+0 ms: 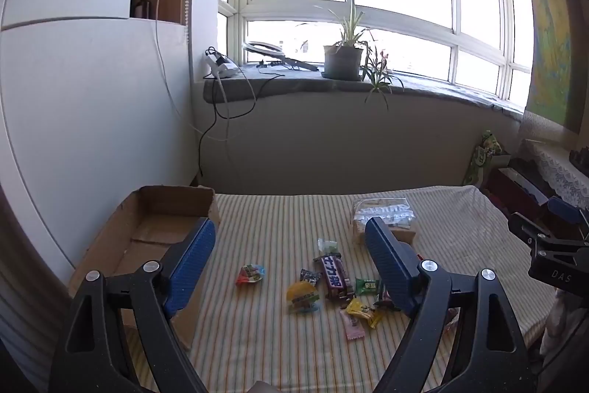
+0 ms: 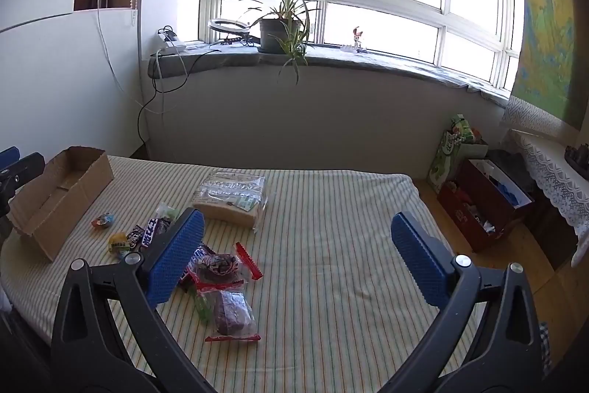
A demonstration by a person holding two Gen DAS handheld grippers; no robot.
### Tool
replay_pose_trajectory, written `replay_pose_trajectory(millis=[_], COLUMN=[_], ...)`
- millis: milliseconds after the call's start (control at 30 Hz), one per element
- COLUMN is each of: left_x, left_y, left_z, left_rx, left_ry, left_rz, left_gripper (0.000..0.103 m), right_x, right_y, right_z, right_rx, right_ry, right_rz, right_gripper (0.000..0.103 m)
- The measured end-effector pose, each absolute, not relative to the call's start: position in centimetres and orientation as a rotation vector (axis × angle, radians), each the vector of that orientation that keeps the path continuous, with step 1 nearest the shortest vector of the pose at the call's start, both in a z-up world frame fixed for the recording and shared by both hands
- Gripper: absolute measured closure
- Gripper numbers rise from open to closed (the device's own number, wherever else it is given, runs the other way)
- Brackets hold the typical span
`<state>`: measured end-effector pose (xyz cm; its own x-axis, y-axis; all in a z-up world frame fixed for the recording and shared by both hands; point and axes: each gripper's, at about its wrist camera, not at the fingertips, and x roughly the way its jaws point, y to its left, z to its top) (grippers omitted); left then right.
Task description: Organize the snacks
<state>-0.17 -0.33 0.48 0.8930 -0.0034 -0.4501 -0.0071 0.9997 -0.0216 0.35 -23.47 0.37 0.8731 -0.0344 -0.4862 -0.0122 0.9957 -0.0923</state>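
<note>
An open cardboard box (image 1: 154, 227) stands at the table's left; it also shows in the right wrist view (image 2: 59, 194). Several small wrapped snacks lie in a loose pile mid-table: a Snickers bar (image 1: 333, 273), a yellow candy (image 1: 302, 295), a red-blue candy (image 1: 250, 274), a green one (image 1: 367, 286). A clear pack of crackers (image 2: 232, 196) lies behind them. Two dark cakes in clear red-edged wrappers (image 2: 224, 286) lie nearer the right gripper. My left gripper (image 1: 292, 256) is open and empty above the pile. My right gripper (image 2: 294, 260) is open and empty over the striped cloth.
The table carries a striped cloth (image 2: 331, 227). Red boxes with clutter (image 2: 486, 197) and a green bag (image 2: 449, 153) stand on the floor to the right. A windowsill with a potted plant (image 2: 279, 28) and cables runs behind. A white wall is at the left.
</note>
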Motion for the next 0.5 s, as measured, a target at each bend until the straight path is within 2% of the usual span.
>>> replay_pose_trajectory(millis=[500], left_x=[-0.22], left_y=[-0.06], left_z=[0.55], left_rx=[-0.032], left_ry=[0.464], left_rz=[-0.009], left_gripper=[0.019], right_x=[0.02], right_y=[-23.2], right_z=[0.24], right_rx=[-0.092], right_ry=[0.51], right_rz=[-0.001], right_gripper=[0.0])
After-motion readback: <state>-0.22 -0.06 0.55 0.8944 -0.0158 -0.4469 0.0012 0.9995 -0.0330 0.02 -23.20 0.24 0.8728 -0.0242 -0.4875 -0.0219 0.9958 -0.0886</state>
